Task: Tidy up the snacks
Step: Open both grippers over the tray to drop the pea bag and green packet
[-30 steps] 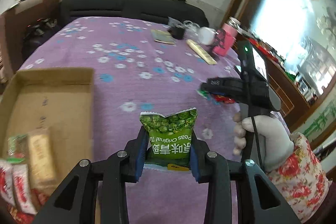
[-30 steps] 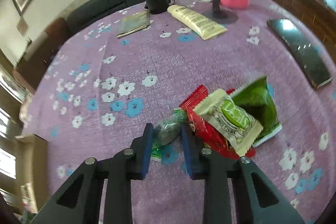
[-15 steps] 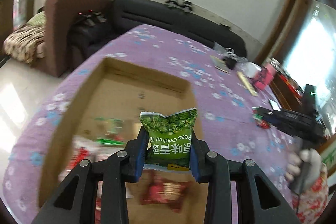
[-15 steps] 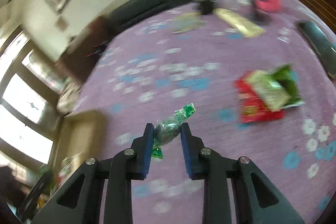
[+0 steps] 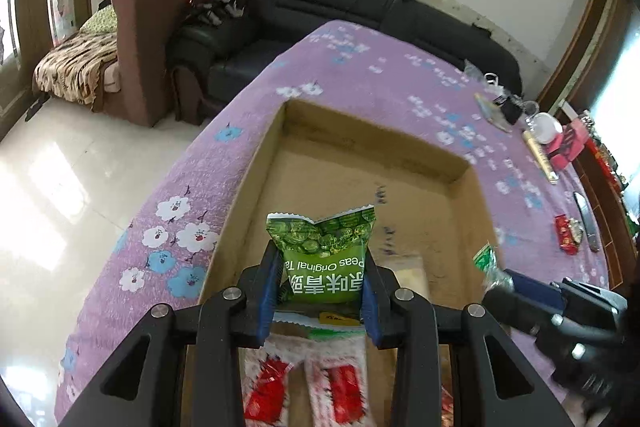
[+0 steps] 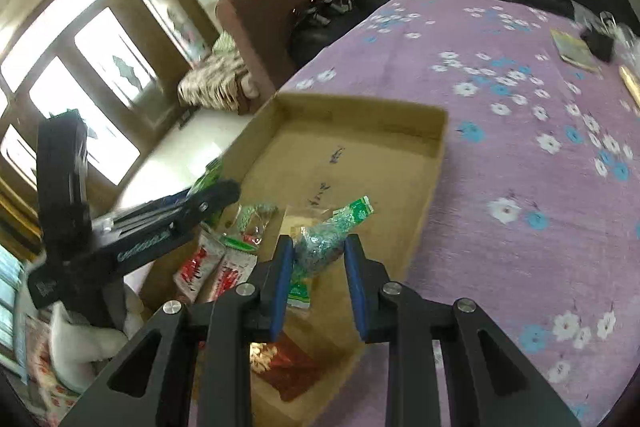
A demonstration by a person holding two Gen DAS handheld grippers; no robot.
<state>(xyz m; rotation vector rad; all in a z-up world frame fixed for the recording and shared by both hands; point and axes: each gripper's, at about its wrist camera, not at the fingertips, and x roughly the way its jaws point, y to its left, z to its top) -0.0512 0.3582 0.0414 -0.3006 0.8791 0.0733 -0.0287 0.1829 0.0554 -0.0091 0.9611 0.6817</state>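
My left gripper (image 5: 320, 281) is shut on a green pea snack packet (image 5: 322, 259) and holds it above the open cardboard box (image 5: 256, 179). My right gripper (image 6: 320, 269) is shut on a small clear-green snack packet (image 6: 326, 243), also above the box (image 6: 434, 163). Red-and-white packets (image 5: 304, 387) lie in the near end of the box, below my left gripper. The right gripper shows at the right in the left wrist view (image 5: 520, 291). The left gripper shows at the left in the right wrist view (image 6: 208, 199).
The box sits on a purple flowered tablecloth (image 6: 540, 187) near the table's left edge. A few loose snacks (image 5: 568, 233) lie far right on the table. A phone, a tube and a pink cup stand at the far end. A sofa and an armchair stand beyond the table.
Both grippers have swung left from the snack pile to above the box, each carrying its packet. The right gripper lifted its packet off the table.
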